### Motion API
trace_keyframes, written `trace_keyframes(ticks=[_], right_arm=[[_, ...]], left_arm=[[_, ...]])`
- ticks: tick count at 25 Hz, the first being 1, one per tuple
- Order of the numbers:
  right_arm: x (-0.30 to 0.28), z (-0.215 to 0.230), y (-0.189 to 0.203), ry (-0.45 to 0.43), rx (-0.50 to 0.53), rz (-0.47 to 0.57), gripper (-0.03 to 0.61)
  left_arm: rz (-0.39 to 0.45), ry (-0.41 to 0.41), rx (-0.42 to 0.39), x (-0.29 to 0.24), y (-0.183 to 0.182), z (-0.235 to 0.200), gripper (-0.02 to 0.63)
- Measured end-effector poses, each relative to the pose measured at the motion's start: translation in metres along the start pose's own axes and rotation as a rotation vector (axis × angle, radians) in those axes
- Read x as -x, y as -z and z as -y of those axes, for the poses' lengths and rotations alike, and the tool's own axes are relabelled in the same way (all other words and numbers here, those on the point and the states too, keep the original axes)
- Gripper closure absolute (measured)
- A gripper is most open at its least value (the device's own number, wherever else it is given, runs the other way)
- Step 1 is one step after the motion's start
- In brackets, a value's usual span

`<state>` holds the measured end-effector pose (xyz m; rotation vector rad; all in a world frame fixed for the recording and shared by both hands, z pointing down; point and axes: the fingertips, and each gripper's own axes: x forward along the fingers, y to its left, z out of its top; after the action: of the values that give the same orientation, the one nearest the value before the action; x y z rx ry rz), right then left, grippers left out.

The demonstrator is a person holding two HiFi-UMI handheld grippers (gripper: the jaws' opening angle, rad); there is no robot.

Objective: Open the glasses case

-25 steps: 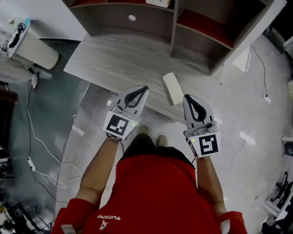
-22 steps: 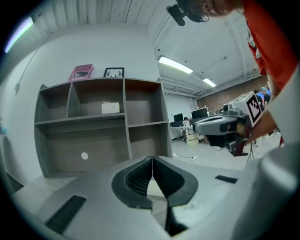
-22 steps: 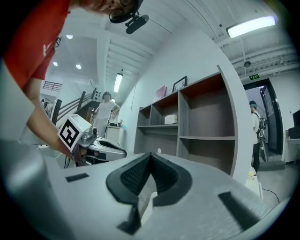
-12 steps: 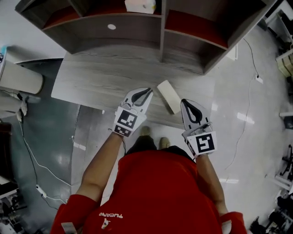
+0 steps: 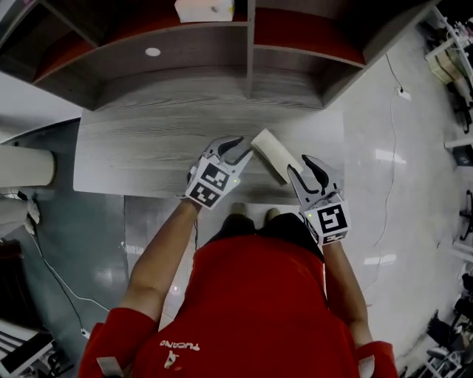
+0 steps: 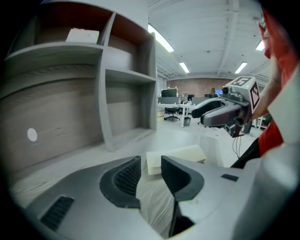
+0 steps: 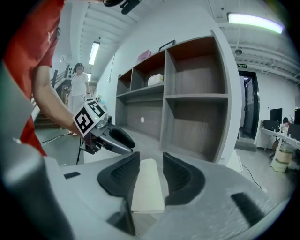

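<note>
Now both jaws stand apart, just opened; I see left gripper (image 5: 230,145) facing the glasses case (image 5: 273,153), right gripper (image 5: 311,169) straddling it.

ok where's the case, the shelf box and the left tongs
case (image 5: 275,153), head view, middle of its top
shelf box (image 5: 205,9), head view, its middle
left tongs (image 6: 150,160), left gripper view, gap between the tips

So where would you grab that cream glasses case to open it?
Likely by its short ends. The glasses case lies flat, long and narrow, slantwise by the front edge of the desk, so jaws coming in along its length can straddle each end. The left gripper and right gripper face opposite ends; their jaws have just been opening, the case showing in each gap.
</note>
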<state>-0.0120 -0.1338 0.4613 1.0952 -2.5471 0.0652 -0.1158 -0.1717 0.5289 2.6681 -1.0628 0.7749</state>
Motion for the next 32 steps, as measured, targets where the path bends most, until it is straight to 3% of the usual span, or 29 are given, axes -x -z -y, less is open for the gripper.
trace_keyframes(ticks=[14,26,32], right_arm=[[-0.021,-0.017,0.078,-0.099,0.013,-0.236,0.306],[-0.028,-0.018,0.109,-0.108,0.053,-0.364,0.247],[-0.03,-0.017,0.115,-0.123,0.062,-0.386,0.272]], left_arm=[[-0.231,0.174,0.013,-0.044,0.038,0.008,0.457],[-0.291,0.217,-0.008,-0.056,0.045,0.012,0.457],[-0.306,0.242,-0.031,-0.057,0.045,0.015,0.461]])
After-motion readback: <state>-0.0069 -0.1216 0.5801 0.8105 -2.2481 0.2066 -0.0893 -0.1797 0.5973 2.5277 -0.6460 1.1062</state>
